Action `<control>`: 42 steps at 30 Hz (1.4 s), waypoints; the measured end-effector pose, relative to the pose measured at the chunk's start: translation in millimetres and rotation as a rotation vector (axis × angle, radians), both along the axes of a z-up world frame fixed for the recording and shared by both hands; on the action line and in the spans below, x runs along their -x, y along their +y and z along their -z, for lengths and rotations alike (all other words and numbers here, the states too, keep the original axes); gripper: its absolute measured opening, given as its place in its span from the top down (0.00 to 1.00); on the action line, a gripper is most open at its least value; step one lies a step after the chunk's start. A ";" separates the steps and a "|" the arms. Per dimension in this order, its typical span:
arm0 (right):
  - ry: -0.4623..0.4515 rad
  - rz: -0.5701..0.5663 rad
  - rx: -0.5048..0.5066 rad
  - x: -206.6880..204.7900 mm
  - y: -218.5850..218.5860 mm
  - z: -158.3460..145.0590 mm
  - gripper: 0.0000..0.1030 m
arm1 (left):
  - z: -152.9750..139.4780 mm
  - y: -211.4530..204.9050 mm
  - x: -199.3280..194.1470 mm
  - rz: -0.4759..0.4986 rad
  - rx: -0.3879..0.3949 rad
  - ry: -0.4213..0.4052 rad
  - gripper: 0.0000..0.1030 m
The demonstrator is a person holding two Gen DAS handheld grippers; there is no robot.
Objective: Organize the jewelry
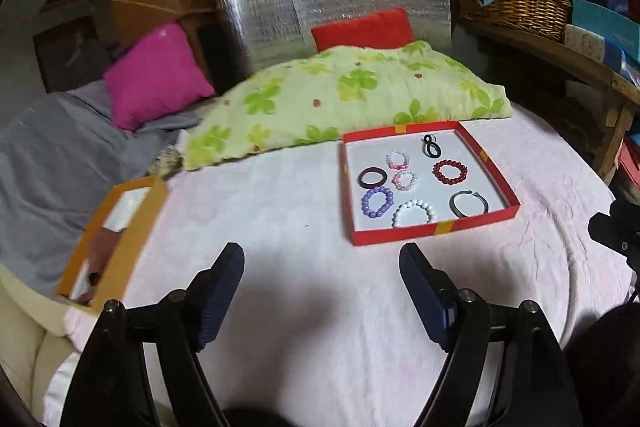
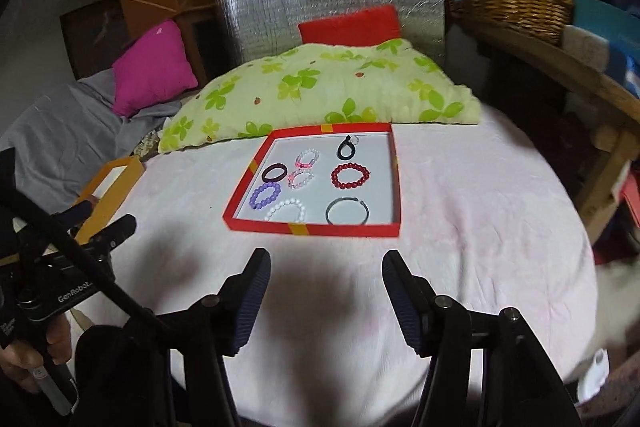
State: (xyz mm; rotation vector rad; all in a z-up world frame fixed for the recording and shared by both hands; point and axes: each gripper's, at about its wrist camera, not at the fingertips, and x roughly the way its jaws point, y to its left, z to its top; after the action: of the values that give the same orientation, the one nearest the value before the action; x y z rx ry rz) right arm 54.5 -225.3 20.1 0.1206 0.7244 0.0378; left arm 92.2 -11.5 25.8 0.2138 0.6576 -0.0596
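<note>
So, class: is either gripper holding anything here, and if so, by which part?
Nothing is held. The left gripper and right gripper are both open over the pink cloth; the bracelets lie in the red tray.

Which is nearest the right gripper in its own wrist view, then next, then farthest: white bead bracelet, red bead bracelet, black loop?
1. White bead bracelet, tray's near left.
2. Red bead bracelet, middle right.
3. Black loop, far edge.

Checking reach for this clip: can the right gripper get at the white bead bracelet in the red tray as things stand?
Probably yes. The right gripper is open and empty, the white bead bracelet lies near the red tray's front rim, and only bare pink cloth lies between.
</note>
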 end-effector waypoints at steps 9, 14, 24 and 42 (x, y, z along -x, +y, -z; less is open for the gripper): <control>-0.119 0.002 0.096 50.8 21.3 -39.9 0.31 | -45.7 1.8 66.2 -0.013 -0.012 -0.111 0.10; -0.150 0.016 0.109 57.1 25.6 -49.6 0.30 | -61.3 -0.7 74.8 -0.029 -0.010 -0.143 0.09; -0.146 0.032 0.102 59.7 28.2 -47.8 0.30 | -69.4 -1.1 77.2 -0.057 0.012 -0.162 0.08; -0.116 0.051 0.099 53.2 30.2 -41.6 0.30 | -67.5 -0.4 77.3 -0.069 -0.004 -0.167 0.08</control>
State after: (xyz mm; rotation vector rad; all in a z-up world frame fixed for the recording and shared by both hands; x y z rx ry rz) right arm 1.2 -195.1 61.7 0.0419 0.6059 -0.0392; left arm 14.9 -11.9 93.3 0.1972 0.4984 0.0252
